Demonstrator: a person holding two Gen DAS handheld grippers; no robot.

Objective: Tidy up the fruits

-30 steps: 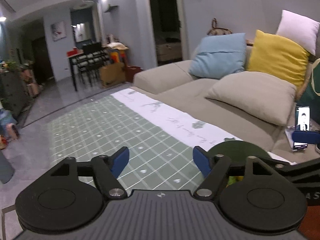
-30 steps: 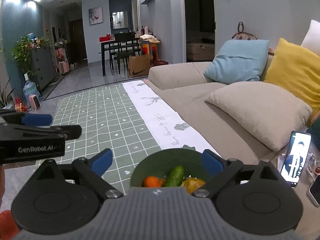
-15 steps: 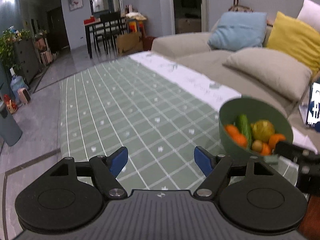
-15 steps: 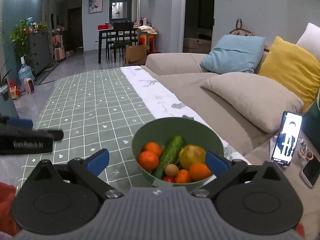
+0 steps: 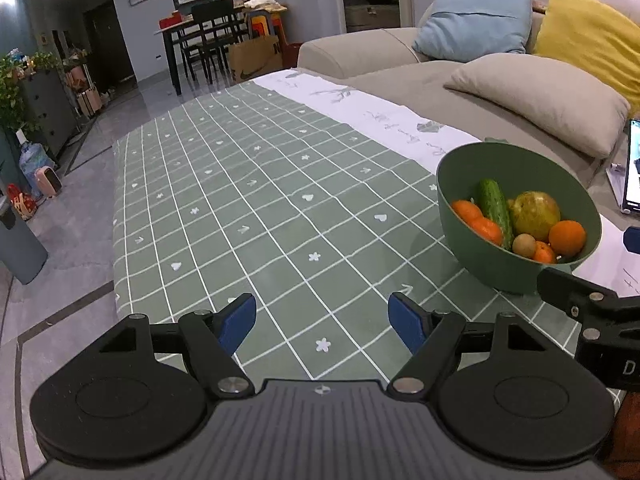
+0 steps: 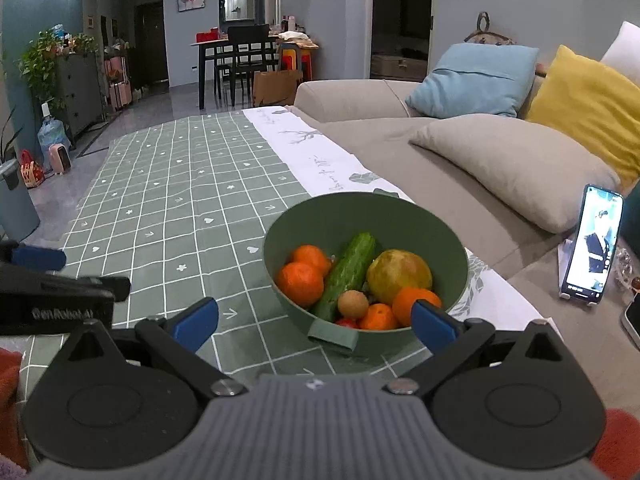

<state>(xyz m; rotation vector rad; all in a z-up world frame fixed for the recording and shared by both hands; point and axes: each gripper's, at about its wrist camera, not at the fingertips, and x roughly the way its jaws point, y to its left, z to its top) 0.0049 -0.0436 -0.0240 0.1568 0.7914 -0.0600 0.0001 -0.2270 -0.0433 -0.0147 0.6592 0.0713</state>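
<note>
A green bowl (image 6: 432, 232) stands on the green checked tablecloth (image 6: 180, 184). It holds several oranges (image 6: 301, 283), a cucumber (image 6: 348, 276), a yellow-green round fruit (image 6: 399, 271), a small brown fruit (image 6: 353, 305) and something red at the front. My right gripper (image 6: 314, 322) is open and empty, just in front of the bowl. In the left wrist view the bowl (image 5: 516, 164) is at the right. My left gripper (image 5: 322, 318) is open and empty over bare cloth, left of the bowl.
A beige sofa (image 6: 400, 136) with blue, yellow and beige cushions runs along the table's right side. A lit phone (image 6: 592, 244) stands propped right of the bowl. A white runner (image 6: 316, 160) lies along the cloth's right edge. A dining table and chairs are far behind.
Both grippers have tipped down and drawn back from the bowl. The bowl and its fruit now show in full in both views. Both grippers stay open.
</note>
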